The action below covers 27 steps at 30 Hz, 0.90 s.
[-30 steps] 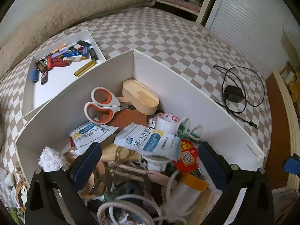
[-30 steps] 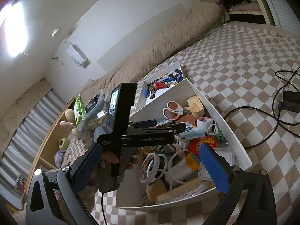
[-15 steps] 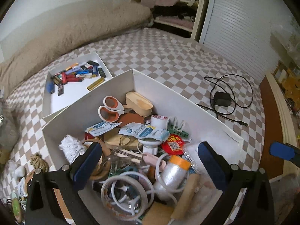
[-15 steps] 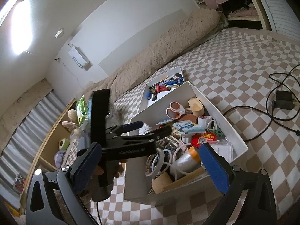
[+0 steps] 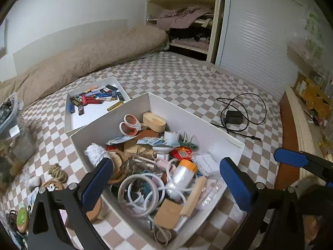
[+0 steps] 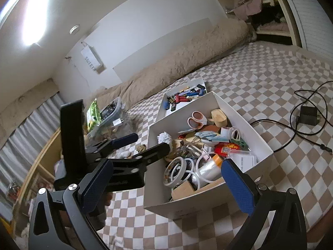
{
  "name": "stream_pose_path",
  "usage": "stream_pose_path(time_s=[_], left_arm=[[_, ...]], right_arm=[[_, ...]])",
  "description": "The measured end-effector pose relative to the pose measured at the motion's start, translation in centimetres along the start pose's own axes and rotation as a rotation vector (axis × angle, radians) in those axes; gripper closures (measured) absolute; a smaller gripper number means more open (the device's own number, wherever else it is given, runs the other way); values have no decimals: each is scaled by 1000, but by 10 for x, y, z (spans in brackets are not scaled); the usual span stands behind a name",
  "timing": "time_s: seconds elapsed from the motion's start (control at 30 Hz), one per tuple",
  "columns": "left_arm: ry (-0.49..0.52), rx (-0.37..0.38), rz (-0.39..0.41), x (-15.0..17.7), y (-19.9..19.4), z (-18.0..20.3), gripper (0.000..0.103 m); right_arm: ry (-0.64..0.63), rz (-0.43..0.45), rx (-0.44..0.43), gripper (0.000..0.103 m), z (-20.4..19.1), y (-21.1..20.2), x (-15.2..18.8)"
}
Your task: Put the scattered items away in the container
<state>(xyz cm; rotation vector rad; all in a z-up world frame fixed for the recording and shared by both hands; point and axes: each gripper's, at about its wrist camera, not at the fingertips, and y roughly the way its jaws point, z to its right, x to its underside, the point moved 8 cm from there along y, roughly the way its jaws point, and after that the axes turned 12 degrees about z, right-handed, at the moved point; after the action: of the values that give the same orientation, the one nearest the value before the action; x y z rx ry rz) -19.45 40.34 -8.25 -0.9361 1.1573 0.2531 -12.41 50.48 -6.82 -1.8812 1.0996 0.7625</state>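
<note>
A white box (image 5: 212,132) (image 6: 245,125) on the checkered bed holds many items: orange-handled scissors (image 5: 130,123), a wooden case (image 5: 154,121), tape rolls, packets. My left gripper (image 5: 166,184) is open and empty, raised above the box's near end; it also shows in the right wrist view (image 6: 145,144). My right gripper (image 6: 166,185) is open and empty, in front of the box. A rope knot (image 5: 58,171) and small trinkets (image 5: 33,182) lie loose on the bed left of the box.
A white tray (image 5: 77,123) of lighters and pens sits behind the box. A black charger with cable (image 5: 234,118) lies to the right. A beige blanket roll (image 5: 83,62) is at the back. A clear bin (image 5: 8,114) and shelves stand at left.
Both grippers have pulled back and up from the box, so more of the bed and room shows. Both have stayed open and empty.
</note>
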Motion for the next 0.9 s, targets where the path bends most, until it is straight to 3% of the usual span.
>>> stream_pose_path(time_s=[0.37, 0.9], left_arm=[[-18, -48, 58, 15, -52, -16, 0], [-21, -160, 149, 39, -122, -48, 0]], right_arm=[[-150, 76, 45, 0, -25, -22, 8], [-273, 130, 100, 0, -51, -34, 32]])
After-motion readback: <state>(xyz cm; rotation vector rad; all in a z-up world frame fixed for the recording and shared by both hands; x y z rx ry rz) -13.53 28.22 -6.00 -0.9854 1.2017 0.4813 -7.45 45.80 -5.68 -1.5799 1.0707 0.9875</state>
